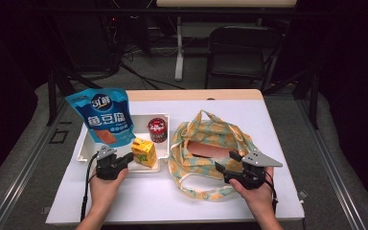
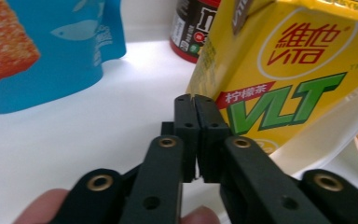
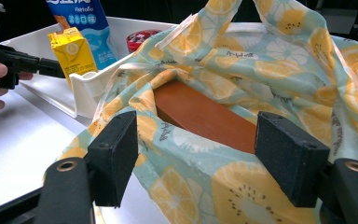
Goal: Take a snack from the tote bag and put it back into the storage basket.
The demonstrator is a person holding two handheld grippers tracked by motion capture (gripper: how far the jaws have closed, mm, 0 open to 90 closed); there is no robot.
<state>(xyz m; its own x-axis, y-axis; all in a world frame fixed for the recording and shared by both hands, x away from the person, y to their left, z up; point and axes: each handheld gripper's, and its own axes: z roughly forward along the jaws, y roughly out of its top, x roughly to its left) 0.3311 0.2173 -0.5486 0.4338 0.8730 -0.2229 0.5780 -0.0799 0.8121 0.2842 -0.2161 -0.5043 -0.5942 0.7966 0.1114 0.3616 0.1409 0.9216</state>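
My left gripper is shut with nothing between its jaws. Its tips sit just in front of the lower corner of a yellow drink carton, which stands at the near right of a white tray. From the right gripper view, that left gripper points at the carton. My right gripper is open and wide at the near edge of a lemon-print cloth bag. A brown flat object lies inside the bag.
A blue snack pouch leans at the tray's back left. A red-lidded can stands at its back right. White table surface runs along the front edge. A black chair stands beyond the table.
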